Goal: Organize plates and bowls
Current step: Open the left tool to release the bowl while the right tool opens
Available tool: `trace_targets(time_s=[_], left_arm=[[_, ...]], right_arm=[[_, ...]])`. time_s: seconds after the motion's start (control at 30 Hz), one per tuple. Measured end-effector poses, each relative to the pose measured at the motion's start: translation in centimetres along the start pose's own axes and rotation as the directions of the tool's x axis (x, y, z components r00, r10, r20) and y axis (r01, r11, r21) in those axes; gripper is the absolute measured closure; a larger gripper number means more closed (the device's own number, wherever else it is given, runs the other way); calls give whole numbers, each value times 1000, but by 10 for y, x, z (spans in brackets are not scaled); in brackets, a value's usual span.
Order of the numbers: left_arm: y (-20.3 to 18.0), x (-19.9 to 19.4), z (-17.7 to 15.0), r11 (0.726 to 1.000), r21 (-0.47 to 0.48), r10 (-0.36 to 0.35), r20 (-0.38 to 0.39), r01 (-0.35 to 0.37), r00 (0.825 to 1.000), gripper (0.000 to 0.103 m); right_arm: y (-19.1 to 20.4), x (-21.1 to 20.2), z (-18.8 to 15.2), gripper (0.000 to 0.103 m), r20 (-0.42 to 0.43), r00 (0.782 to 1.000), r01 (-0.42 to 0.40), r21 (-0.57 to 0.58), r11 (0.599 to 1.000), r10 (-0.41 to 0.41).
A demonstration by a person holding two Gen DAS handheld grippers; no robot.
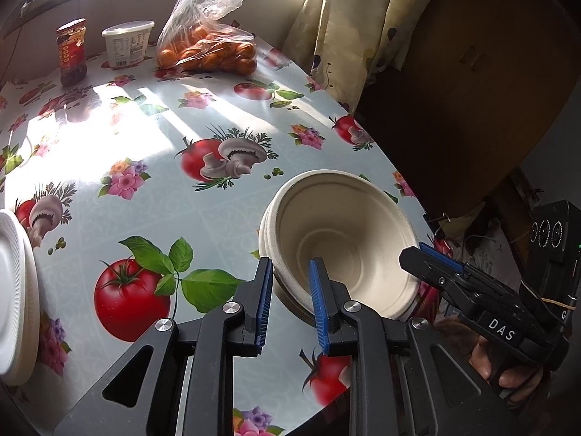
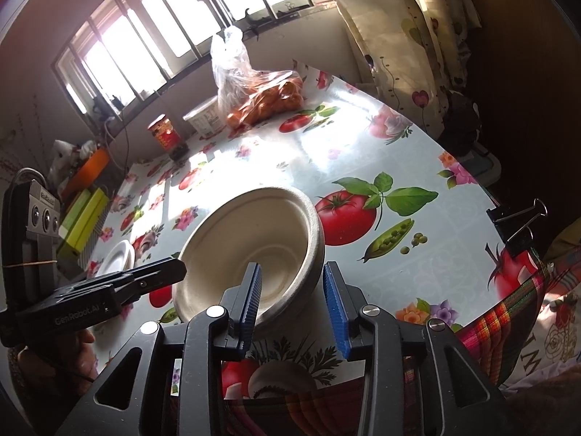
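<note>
The bowls (image 1: 341, 243), a nested beige stack, sit on the table (image 1: 174, 189) near its edge closest to the person, between the two grippers; from the left wrist the stack shows three or so rims one inside another, tipped a little toward the camera. The left gripper (image 1: 290, 305) has its blue pads on either side of the near rim, one outside, one inside the bowl; a gap shows at the outer pad, so the jaws are parted and not pinching. The right gripper (image 2: 292, 303) straddles the opposite rim the same way, one pad inside the bowl, the other outside and clear of the wall, so it too is loose on the rim, not clamped.

Only the left view shows the plates (image 1: 14, 290), a white stack at the table's left edge, well apart from the bowls; in the right view they are small and far. The left view also catches the right gripper from the side, with the person's hand (image 1: 508, 367) under it; the right view shows the left gripper from the side in turn. At the far end stand a jar (image 1: 71, 51), a tub (image 1: 127, 45) and a bag of oranges (image 1: 210, 40). Only the right view shows the clip (image 2: 515, 225) on the tablecloth's edge and the window (image 2: 163, 29) in full.
</note>
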State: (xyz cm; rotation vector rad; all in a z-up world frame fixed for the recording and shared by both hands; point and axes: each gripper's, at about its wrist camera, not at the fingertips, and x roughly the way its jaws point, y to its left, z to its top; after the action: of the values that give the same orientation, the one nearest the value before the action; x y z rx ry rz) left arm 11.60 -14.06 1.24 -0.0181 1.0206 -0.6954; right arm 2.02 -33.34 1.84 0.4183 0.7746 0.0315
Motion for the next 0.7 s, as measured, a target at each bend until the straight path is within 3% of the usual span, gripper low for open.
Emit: trace_targets(time_s=[0.23,0.7], left_arm=[[2,0,0,1000,-16,2,16,-1,1000,66],[-1,4,-3,999,-6,55,43,-54,998,66]], right_arm=[[-1,-1,2,61,-1,1000,-2,5,1000,2],[-7,5,2,56,1,1000,11,25,1000,-11]])
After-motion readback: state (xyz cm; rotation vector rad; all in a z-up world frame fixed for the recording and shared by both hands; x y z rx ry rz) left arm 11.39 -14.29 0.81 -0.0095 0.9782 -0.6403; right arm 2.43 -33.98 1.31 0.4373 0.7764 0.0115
